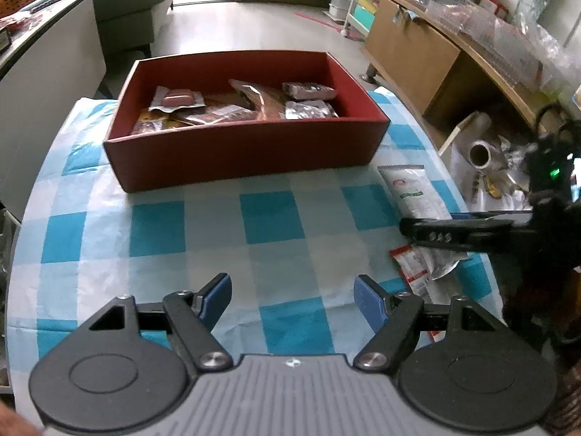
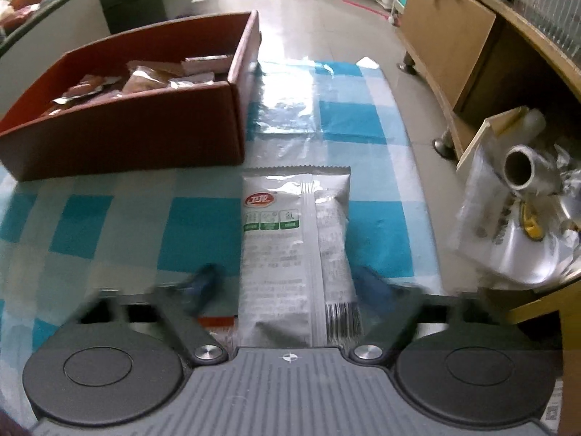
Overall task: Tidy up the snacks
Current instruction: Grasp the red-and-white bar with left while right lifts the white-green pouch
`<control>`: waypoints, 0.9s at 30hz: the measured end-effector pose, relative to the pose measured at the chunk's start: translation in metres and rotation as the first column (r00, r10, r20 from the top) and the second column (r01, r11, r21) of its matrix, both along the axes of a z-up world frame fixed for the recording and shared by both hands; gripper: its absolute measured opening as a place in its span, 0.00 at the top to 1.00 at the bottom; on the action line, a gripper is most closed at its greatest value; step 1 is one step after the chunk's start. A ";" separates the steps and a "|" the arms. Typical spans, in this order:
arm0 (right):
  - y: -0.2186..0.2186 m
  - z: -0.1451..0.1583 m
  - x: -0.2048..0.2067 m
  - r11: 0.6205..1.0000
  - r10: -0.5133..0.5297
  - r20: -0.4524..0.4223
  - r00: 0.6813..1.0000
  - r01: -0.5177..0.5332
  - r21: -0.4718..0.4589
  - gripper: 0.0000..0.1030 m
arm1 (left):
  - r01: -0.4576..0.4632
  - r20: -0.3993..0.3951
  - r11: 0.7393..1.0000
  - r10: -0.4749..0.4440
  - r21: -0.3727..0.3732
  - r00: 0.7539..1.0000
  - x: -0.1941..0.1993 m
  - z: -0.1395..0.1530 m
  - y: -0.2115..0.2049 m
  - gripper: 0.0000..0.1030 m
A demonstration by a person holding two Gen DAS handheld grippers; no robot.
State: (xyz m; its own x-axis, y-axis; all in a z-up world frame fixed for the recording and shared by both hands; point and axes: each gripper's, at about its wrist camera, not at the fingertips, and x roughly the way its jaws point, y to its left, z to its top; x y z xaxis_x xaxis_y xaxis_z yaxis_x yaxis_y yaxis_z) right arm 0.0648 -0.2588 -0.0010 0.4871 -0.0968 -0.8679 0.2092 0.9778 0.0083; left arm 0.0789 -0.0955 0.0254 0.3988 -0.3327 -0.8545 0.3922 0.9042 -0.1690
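Observation:
A red open box (image 1: 247, 160) with several wrapped snacks inside stands at the far side of the blue-checked tablecloth (image 1: 268, 218). A long silver snack packet (image 1: 414, 190) lies to the right of the box, and a red-and-silver packet (image 1: 417, 269) lies nearer. My left gripper (image 1: 292, 298) hangs open over bare cloth with nothing between its fingers. In the right wrist view the silver packet (image 2: 294, 247) lies lengthwise between the blurred blue fingers of my right gripper (image 2: 290, 279). The left finger stands clear of the packet and the right finger is at its edge. The box (image 2: 127, 134) is up left.
The table's right edge runs close beside the packets. Beyond it on the floor stand a wooden cabinet (image 1: 410, 58) and a foil roll (image 2: 519, 167) among plastic bags. A grey sofa (image 1: 127, 11) is behind the box.

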 end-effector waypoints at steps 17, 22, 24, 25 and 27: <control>-0.040 0.058 -0.082 0.966 -0.192 0.206 0.960 0.147 0.213 0.49 | 0.093 -0.087 0.996 -0.091 0.017 0.992 -0.025 -0.022 -0.075 0.34; -0.041 0.075 -0.115 0.961 -0.233 0.274 0.933 0.178 0.210 0.49 | -0.028 -0.148 1.000 0.027 -0.006 0.989 -0.028 -0.039 -0.102 0.34; -0.042 0.077 -0.123 0.964 -0.234 0.285 0.930 0.183 0.195 0.49 | -0.079 -0.175 0.997 0.076 -0.015 0.982 -0.032 -0.047 -0.114 0.34; -0.043 0.077 -0.127 0.962 -0.239 0.290 0.927 0.186 0.199 0.49 | -0.108 -0.194 0.994 0.103 -0.016 0.976 -0.033 -0.053 -0.119 0.34; -0.050 0.076 -0.132 0.958 -0.253 0.295 0.921 0.195 0.211 0.49 | -0.140 -0.188 0.990 0.136 -0.006 0.973 -0.038 -0.058 -0.132 0.25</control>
